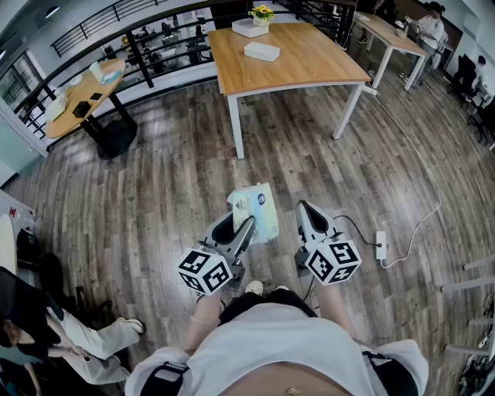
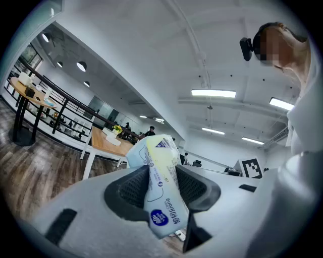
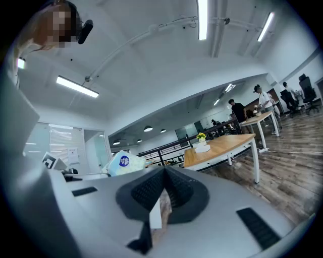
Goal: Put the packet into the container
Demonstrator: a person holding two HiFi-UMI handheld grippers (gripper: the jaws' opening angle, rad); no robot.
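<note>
- A dark wood-plank floor (image 1: pixel 155 186) spreads across an open office, with a large light-wood table on white legs (image 1: pixel 309 58) well ahead.
- On that table lie a flat white box (image 1: pixel 261 51) and a small pot of yellow flowers (image 1: pixel 261 13).
- A white power strip (image 1: pixel 380 244) with its cable lies on the floor, to the right of the grippers.
- A round wooden table (image 1: pixel 77 97) stands far left.
- The left gripper (image 1: pixel 238 230) clamps a soft pale blue-and-yellow packet (image 1: pixel 257 210) in mid-air above the floor, and its jaws cover the packet's lower part.
- The right gripper (image 1: pixel 309 215) has its jaws together with nothing between them.
- The packet carries a round blue logo (image 2: pixel 160 217), but its upside-down print is hard to read.
</note>
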